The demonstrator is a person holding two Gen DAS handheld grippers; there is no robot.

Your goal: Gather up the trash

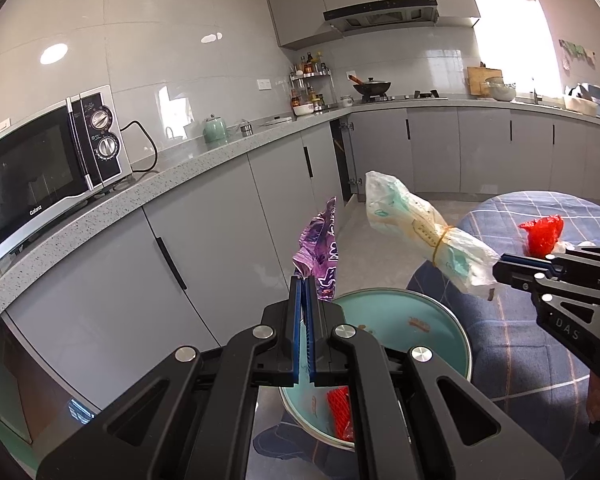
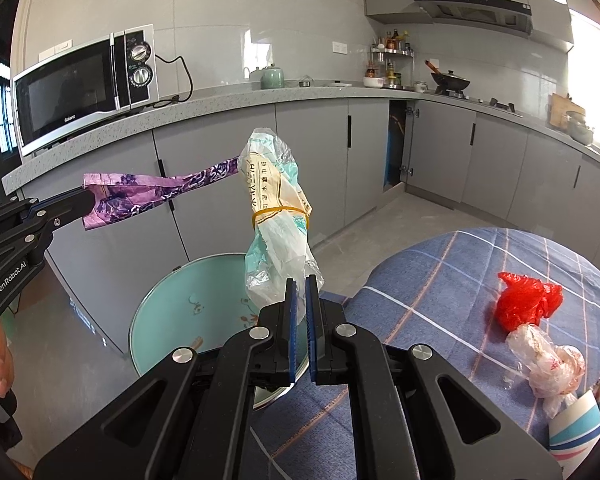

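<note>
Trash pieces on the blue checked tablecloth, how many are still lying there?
3 that I can see: a crumpled red plastic bag, a scrunched clear plastic bag just in front of it, and a striped paper cup at the picture's lower right edge. More may lie out of view.

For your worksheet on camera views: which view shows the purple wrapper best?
The right wrist view: the purple wrapper stretches out sideways, whole, from the left gripper. The left wrist view shows it foreshortened, end-on.
</note>
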